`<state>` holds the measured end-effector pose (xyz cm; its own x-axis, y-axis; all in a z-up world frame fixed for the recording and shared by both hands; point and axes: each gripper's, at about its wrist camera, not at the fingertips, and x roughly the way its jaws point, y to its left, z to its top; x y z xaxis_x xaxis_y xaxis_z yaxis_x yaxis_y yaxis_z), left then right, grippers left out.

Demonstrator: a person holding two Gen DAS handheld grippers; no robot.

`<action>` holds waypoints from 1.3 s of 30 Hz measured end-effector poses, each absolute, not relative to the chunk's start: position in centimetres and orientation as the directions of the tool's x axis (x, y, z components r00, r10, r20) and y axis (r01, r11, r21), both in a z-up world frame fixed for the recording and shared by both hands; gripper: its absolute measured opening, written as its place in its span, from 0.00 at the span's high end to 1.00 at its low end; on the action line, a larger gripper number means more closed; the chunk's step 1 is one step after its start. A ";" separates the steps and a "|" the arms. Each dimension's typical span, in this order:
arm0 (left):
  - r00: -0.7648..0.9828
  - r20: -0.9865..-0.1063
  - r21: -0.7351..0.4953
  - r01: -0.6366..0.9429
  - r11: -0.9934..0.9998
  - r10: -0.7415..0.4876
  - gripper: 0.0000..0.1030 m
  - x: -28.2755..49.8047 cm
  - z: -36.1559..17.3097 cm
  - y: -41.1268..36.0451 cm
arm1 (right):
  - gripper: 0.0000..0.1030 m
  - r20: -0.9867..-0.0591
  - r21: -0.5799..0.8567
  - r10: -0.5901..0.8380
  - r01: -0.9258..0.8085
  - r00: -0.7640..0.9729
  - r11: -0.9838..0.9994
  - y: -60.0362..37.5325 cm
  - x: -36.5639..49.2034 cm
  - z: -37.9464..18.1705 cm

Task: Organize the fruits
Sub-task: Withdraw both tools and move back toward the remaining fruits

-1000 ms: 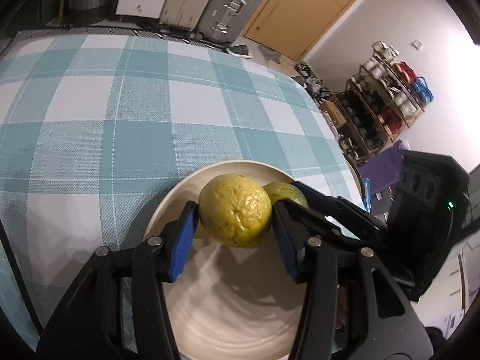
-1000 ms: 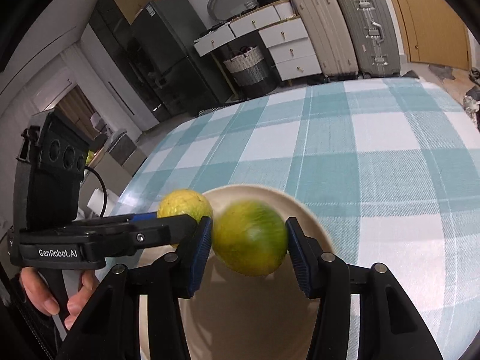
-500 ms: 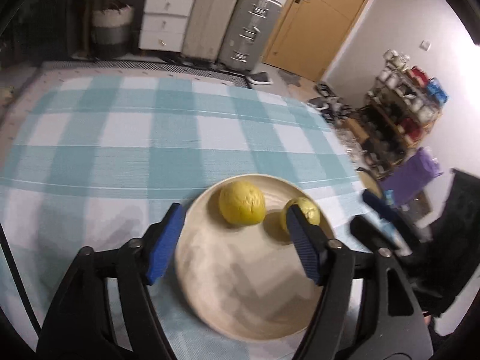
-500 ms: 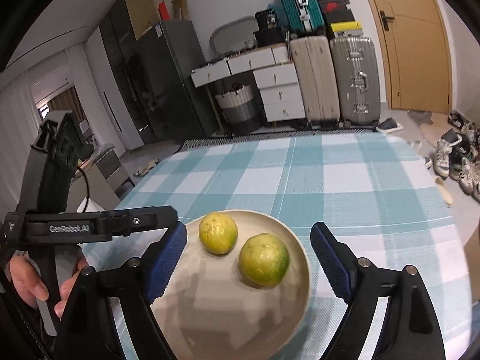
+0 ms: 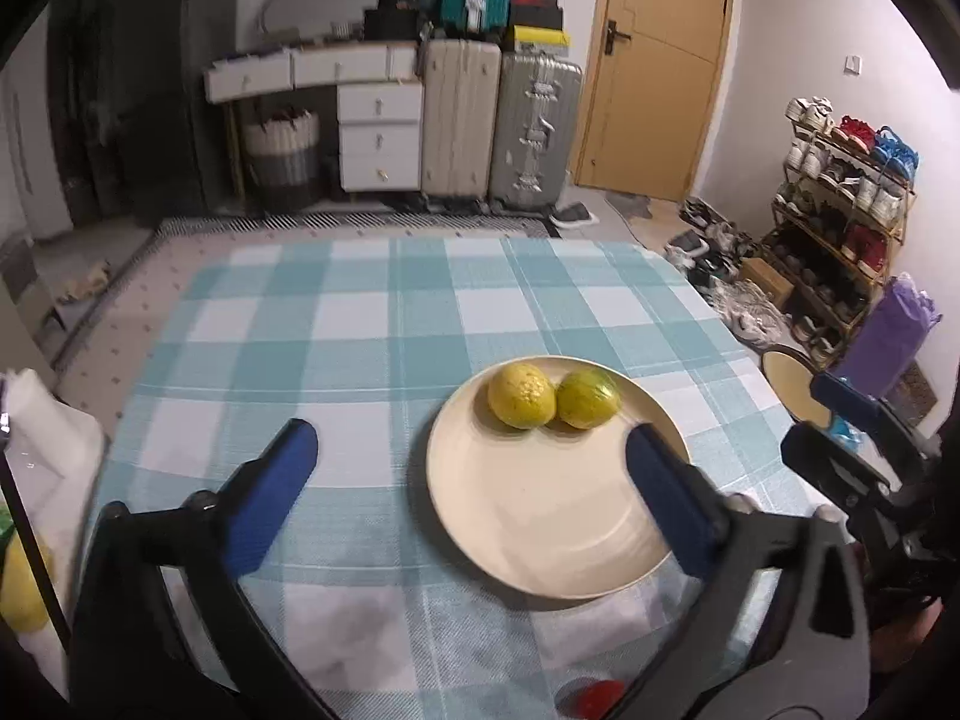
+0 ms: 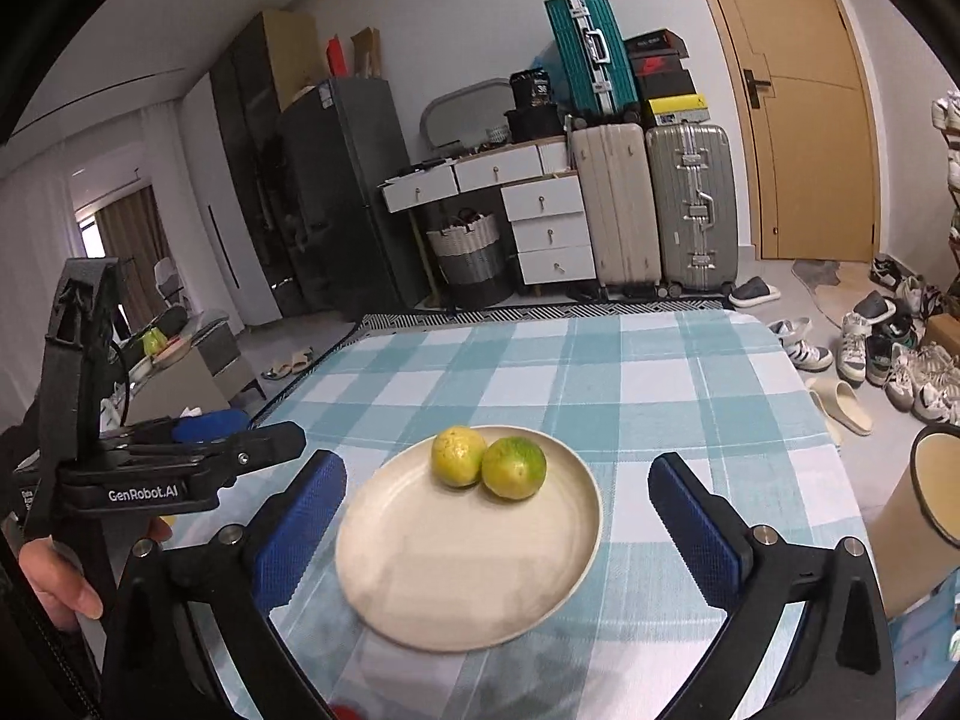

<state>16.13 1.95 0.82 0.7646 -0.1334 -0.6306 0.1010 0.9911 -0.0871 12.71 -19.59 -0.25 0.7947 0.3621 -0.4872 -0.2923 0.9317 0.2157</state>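
My left gripper (image 5: pixel 471 468) hangs above the checked tablecloth (image 5: pixel 360 330), its blue fingers (image 5: pixel 273 492) spread wide and holding nothing. My right gripper (image 6: pixel 498 510) is equally wide open and empty, its pads either side of the cream plate (image 6: pixel 456 588) without touching it. The one plate carries two fruits at its far edge: a yellow fruit (image 6: pixel 457 456) and a greener fruit (image 6: pixel 514 468), seemingly touching. A small red object (image 5: pixel 597 697) shows at the bottom edge, too blurred to identify. Beyond the table's far edge stand two upright suitcases (image 6: pixel 654 210), with a teal suitcase (image 6: pixel 591 57) stacked above, beside white drawers (image 6: pixel 546 234) and a woven basket (image 6: pixel 465 252).
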 end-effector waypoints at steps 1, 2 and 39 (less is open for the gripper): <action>0.773 -0.621 -0.084 0.103 0.991 -0.133 0.01 15.4 1.1 1.9 | 0.00 -0.491 0.200 0.353 -0.291 0.796 0.936 -19.3 12.2 -0.1; 0.778 -0.614 -0.085 0.104 0.991 -0.134 0.01 14.7 1.4 1.9 | 0.00 -0.492 0.191 0.349 -0.292 0.798 0.937 -19.1 11.6 0.1; 0.695 -0.694 -0.115 0.151 0.982 -0.188 0.01 -0.4 -4.4 3.5 | 0.00 -0.533 0.227 0.341 -0.257 0.775 0.939 -19.3 -0.7 -3.8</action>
